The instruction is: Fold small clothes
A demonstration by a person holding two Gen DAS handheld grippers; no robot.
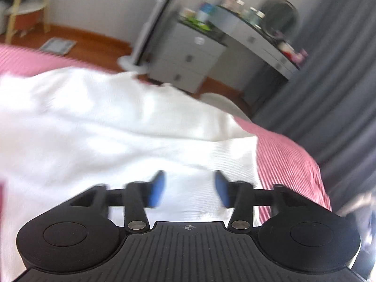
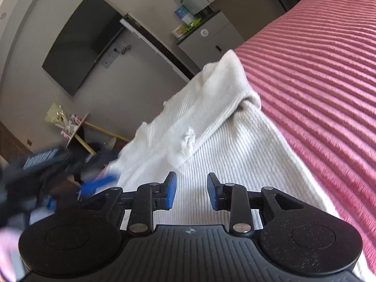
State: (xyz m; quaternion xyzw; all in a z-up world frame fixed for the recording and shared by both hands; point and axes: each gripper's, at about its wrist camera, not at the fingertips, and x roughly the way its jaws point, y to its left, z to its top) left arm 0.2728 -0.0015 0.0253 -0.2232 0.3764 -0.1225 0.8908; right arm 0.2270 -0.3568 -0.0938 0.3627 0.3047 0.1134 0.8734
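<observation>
A white ribbed knit garment (image 1: 112,127) lies spread on the pink striped bedspread (image 1: 289,159). My left gripper (image 1: 189,188) is open and empty, its blue pads just above the cloth near its right edge. In the right wrist view the same garment (image 2: 239,159) shows with a folded sleeve or collar part bunched on top. My right gripper (image 2: 191,191) is open and empty over the ribbed cloth. The left gripper (image 2: 98,183) appears blurred at the left of the right wrist view, beside the garment's edge.
The pink bedspread (image 2: 317,82) fills the right side. Beyond the bed stand a grey drawer unit (image 1: 188,56), a desk with bottles (image 1: 253,30), a floor lamp pole (image 1: 150,35), dark curtains (image 1: 329,98) and a wall television (image 2: 82,40).
</observation>
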